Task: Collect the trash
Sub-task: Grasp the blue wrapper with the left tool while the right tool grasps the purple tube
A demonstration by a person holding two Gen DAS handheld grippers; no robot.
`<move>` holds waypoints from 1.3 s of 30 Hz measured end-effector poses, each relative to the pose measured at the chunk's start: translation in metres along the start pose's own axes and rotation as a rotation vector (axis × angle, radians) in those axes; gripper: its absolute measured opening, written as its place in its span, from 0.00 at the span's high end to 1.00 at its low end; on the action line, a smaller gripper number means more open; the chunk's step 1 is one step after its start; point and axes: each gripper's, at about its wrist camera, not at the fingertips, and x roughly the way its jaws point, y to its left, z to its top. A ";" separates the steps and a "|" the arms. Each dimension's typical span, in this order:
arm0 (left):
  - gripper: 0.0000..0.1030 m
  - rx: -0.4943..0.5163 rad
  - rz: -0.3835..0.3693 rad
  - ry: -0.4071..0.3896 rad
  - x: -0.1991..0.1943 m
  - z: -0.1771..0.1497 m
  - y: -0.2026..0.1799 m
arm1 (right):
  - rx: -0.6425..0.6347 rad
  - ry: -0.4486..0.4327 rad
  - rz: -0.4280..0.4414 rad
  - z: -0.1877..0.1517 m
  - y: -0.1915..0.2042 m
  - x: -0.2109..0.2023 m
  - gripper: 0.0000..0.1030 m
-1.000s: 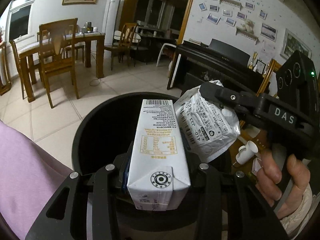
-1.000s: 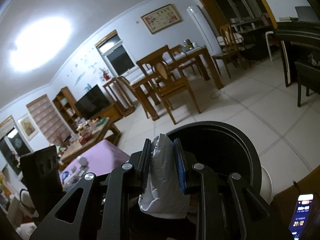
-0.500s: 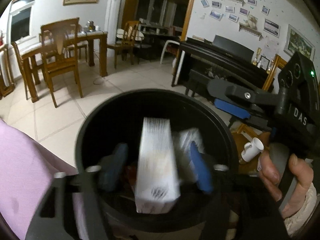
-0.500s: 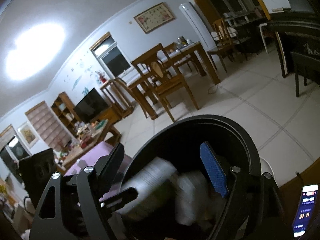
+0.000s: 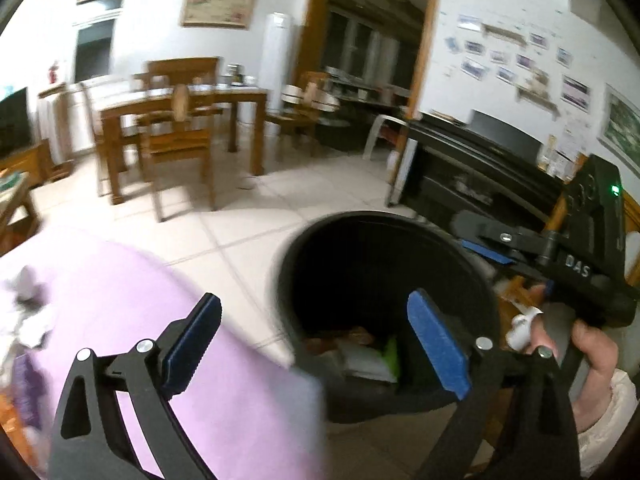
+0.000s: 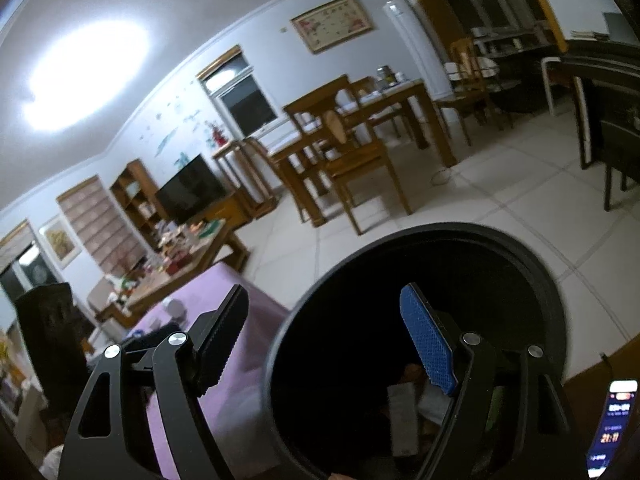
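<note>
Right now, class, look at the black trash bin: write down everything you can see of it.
The black trash bin is round and open-topped, with a thick rolled rim and smooth walls that look like plastic. It stands upright on the pale tiled floor, beside a purple-covered surface. Its inside is dark; at the bottom lie a whitish packet, something green and other litter. Neither gripper touches it: the left gripper, its jaws opening with nothing between them, and the open right gripper are both empty near its mouth.

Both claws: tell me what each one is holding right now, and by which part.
Nothing is held. The left claw is empty, its jaws opening. The right claw stands open and empty. Both are by the black bin, with trash lying inside.
</note>
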 end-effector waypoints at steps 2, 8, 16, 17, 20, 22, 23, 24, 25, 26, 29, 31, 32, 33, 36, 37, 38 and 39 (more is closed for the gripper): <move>0.09 -0.035 0.063 -0.007 -0.015 -0.005 0.026 | -0.022 0.025 0.032 -0.003 0.018 0.014 0.25; 0.09 -0.188 0.246 -0.052 -0.071 -0.023 0.117 | -0.132 0.145 0.128 -0.017 0.089 0.067 0.25; 0.10 -0.525 0.453 -0.044 -0.118 -0.046 0.265 | -0.288 0.396 0.277 -0.052 0.215 0.161 0.49; 0.10 -0.550 0.461 -0.035 -0.117 -0.048 0.278 | -0.294 0.422 0.294 -0.058 0.229 0.169 0.49; 0.11 -0.583 0.493 0.005 -0.111 -0.052 0.307 | -0.308 0.505 0.327 -0.078 0.264 0.200 0.49; 0.18 -0.584 0.497 0.028 -0.102 -0.051 0.317 | -0.318 0.558 0.332 -0.089 0.285 0.223 0.52; 0.28 -0.583 0.495 0.042 -0.097 -0.050 0.320 | -0.323 0.581 0.330 -0.094 0.290 0.229 0.55; 0.34 -0.582 0.493 0.052 -0.095 -0.051 0.322 | -0.337 0.606 0.316 -0.099 0.297 0.238 0.55; 0.35 -0.583 0.495 0.070 -0.089 -0.052 0.325 | -0.349 0.623 0.301 -0.105 0.302 0.247 0.55; 0.36 -0.586 0.494 0.079 -0.090 -0.056 0.328 | -0.361 0.638 0.291 -0.110 0.308 0.254 0.55; 0.37 -0.563 0.507 0.085 -0.088 -0.058 0.330 | -0.381 0.665 0.287 -0.122 0.315 0.264 0.55; 0.43 -0.542 0.512 0.089 -0.087 -0.057 0.329 | -0.406 0.676 0.282 -0.130 0.318 0.270 0.55; 0.47 -0.540 0.508 0.096 -0.086 -0.058 0.330 | -0.439 0.661 0.266 -0.133 0.323 0.270 0.56; 0.49 -0.533 0.501 0.095 -0.086 -0.057 0.329 | -0.471 0.652 0.254 -0.136 0.324 0.271 0.60; 0.53 -0.520 0.488 0.087 -0.086 -0.057 0.330 | -0.521 0.633 0.247 -0.144 0.331 0.270 0.65; 0.56 -0.525 0.485 0.073 -0.089 -0.058 0.330 | -0.524 0.626 0.249 -0.144 0.331 0.268 0.66; 0.57 -0.529 0.482 0.064 -0.091 -0.059 0.331 | -0.518 0.619 0.256 -0.143 0.330 0.268 0.67; 0.58 -0.533 0.478 0.051 -0.094 -0.059 0.330 | -0.505 0.611 0.266 -0.143 0.327 0.265 0.68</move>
